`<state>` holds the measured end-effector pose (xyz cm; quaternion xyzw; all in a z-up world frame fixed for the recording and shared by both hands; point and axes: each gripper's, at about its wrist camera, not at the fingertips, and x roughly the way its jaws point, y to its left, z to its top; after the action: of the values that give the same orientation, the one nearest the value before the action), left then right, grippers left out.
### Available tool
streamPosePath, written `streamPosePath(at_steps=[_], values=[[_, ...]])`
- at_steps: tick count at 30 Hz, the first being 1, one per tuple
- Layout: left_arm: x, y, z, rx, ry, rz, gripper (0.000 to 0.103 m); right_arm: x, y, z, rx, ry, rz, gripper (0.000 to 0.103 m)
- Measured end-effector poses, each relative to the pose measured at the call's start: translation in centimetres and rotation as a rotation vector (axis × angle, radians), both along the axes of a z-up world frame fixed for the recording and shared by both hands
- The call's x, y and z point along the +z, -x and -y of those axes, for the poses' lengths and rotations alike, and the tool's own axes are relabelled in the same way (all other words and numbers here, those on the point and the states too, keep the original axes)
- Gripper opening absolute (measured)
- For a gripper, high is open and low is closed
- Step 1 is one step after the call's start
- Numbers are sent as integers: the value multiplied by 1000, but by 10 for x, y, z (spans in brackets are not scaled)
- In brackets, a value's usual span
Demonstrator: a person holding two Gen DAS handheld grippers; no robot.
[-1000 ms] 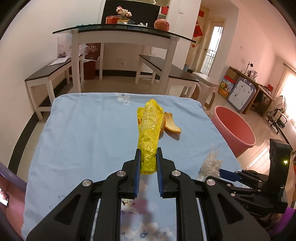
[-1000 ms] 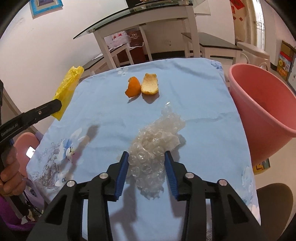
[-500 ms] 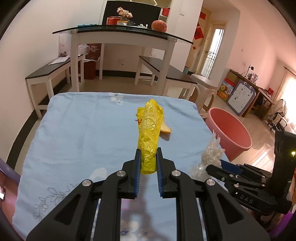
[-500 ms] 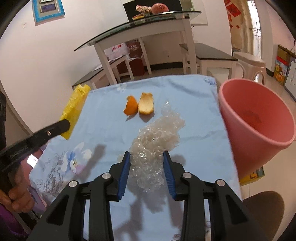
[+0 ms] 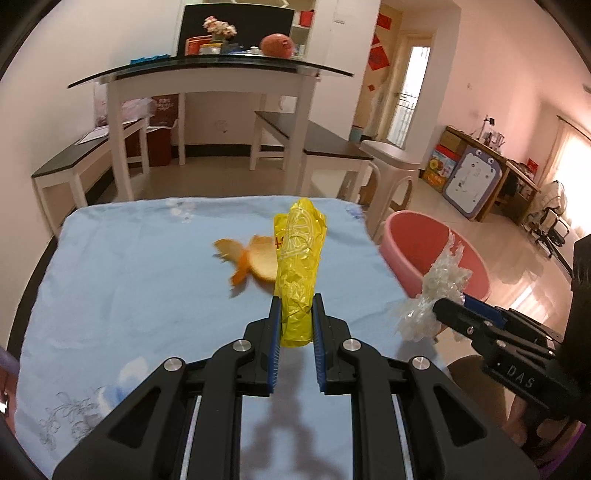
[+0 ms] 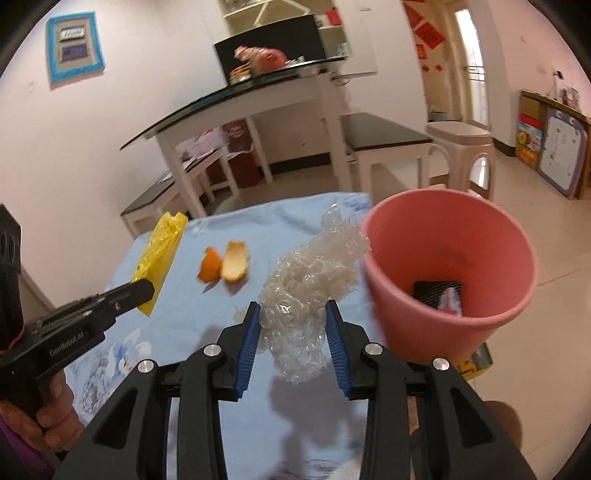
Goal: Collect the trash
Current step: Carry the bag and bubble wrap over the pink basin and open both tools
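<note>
A home, living and dining area. Glass-topped dining table (image 5: 207,72) with white legs, flanked by dark-topped benches (image 5: 317,142); flowers (image 5: 218,26) and a pomegranate-like fruit (image 5: 277,45) on top. Red paper decorations (image 5: 380,55) on wall by a balcony door. Tiled floor (image 5: 424,206), plastic stool (image 5: 388,166), child's drawing board (image 5: 471,184) leaning against a cluttered sideboard. Framed picture (image 6: 75,46) on white wall. Counter draped in floral blue cloth (image 5: 129,277).

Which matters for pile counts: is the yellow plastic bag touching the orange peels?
Apart. The right wrist view shows the yellow plastic bag lifted in the left gripper, with blue cloth between it and the orange peels.
</note>
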<state>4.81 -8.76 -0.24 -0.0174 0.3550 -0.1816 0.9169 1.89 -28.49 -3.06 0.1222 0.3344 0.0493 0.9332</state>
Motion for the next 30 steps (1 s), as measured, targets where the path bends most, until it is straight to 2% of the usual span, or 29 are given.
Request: streamPosePath(at_steps=[14,26,30], values=[[12,-12,97,-166,30,18,15,8,4,105,-205,-44,52,35],[-1,-35,173,-277,56,-39,15,-3,-10,143,-256,-24,52,35],[-11,-40,192,-292,35,-61,15,-10,-17,152,-262,-24,39,36]])
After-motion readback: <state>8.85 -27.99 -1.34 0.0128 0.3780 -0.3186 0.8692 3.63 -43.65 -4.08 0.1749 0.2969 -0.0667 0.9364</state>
